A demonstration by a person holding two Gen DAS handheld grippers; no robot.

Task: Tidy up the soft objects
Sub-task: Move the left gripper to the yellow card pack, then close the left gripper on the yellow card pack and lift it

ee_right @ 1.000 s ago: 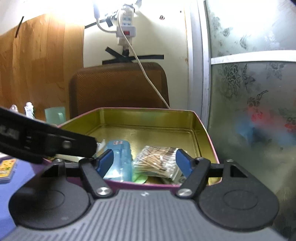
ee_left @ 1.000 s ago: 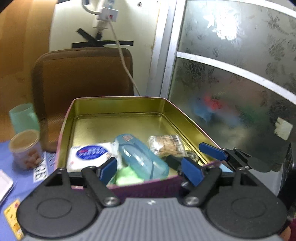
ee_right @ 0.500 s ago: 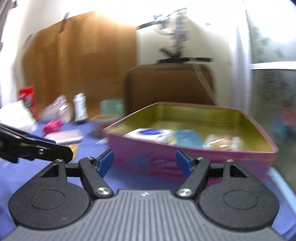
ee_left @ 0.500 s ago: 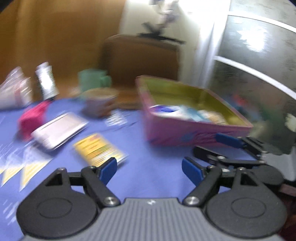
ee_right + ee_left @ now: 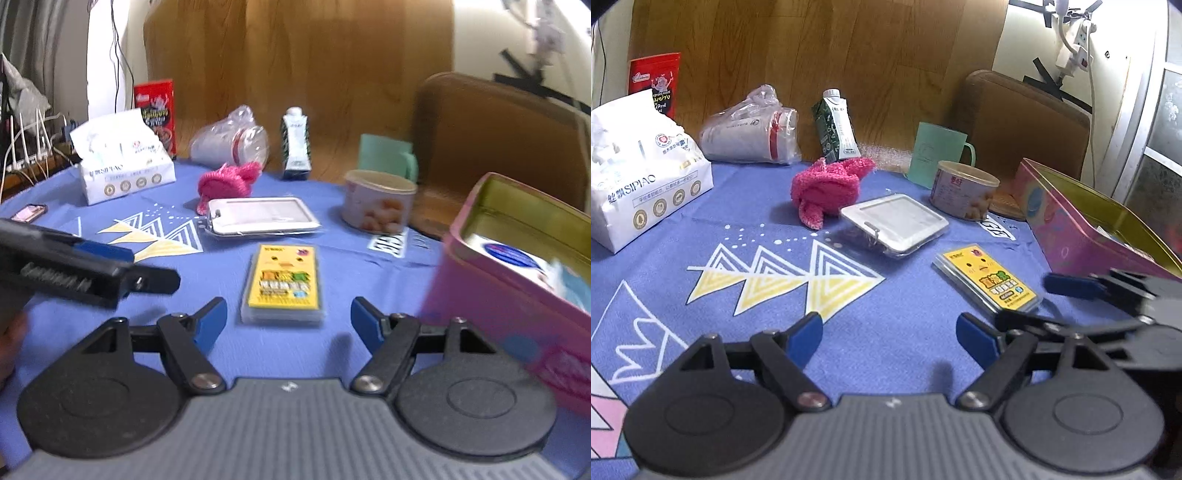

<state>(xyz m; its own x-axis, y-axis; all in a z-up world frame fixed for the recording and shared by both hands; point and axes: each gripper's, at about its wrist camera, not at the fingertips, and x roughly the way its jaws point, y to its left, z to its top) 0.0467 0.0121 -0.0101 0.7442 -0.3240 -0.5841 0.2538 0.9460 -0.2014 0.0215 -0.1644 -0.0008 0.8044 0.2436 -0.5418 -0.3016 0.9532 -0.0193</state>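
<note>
A fluffy pink cloth (image 5: 827, 190) (image 5: 225, 182) lies bunched on the blue tablecloth at the back. A yellow packet (image 5: 990, 280) (image 5: 282, 284) lies flat just ahead of my right gripper (image 5: 289, 319), which is open and empty. My left gripper (image 5: 890, 332) hovers over bare cloth with its jaws opening and nothing between them. Each gripper shows in the other's view: the right gripper (image 5: 1034, 301) at the right, the left gripper (image 5: 147, 267) at the left. The open pink tin (image 5: 1071, 229) (image 5: 517, 288) at the right holds several packets.
A flat white wrapped pack (image 5: 897, 221) lies between cloth and packet. A tissue pack (image 5: 639, 173), bagged cups (image 5: 750, 133), a milk carton (image 5: 836, 125), a green mug (image 5: 938, 153) and a snack can (image 5: 964, 190) line the back. A brown chair stands behind the table.
Both grippers have swung left, away from the pink tin; the tin, once straight ahead, now sits at the right edge, and the tabletop items have come into view.
</note>
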